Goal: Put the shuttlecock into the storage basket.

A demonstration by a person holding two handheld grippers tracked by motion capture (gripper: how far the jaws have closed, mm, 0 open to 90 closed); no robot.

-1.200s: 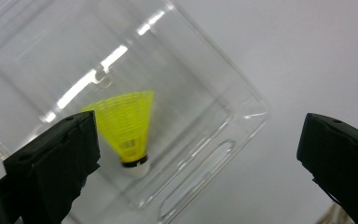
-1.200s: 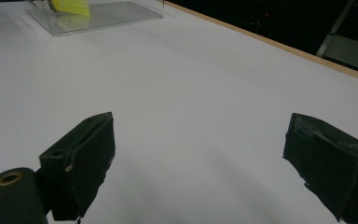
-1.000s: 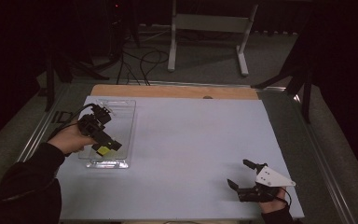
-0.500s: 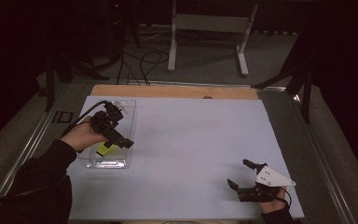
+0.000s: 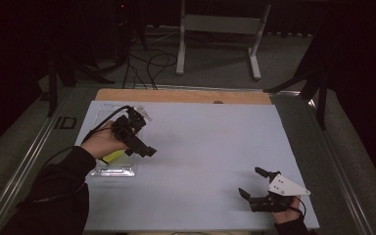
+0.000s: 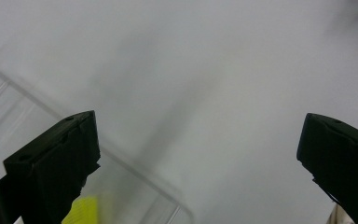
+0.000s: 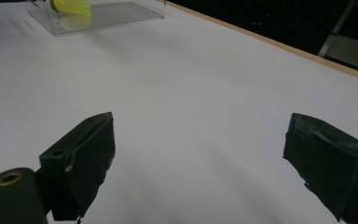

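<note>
Yellow block in clear plastic tray lay just behind spread, empty left tongs; right tongs spread, well apart.

Overhead light is brightening the pale grey tabletop sheet while surroundings are staying dark; the clear plastic tray is showing motion blur, with soft shadows spreading.

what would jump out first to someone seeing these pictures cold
Probably the yellow object lying in the clear plastic tray at the table's left side, the only bright colour on the pale sheet. Just above it the left gripper hangs with jaws wide open and empty, its tips past the tray's right edge. Far off at the near right corner, the right gripper sits low, also open.
</note>
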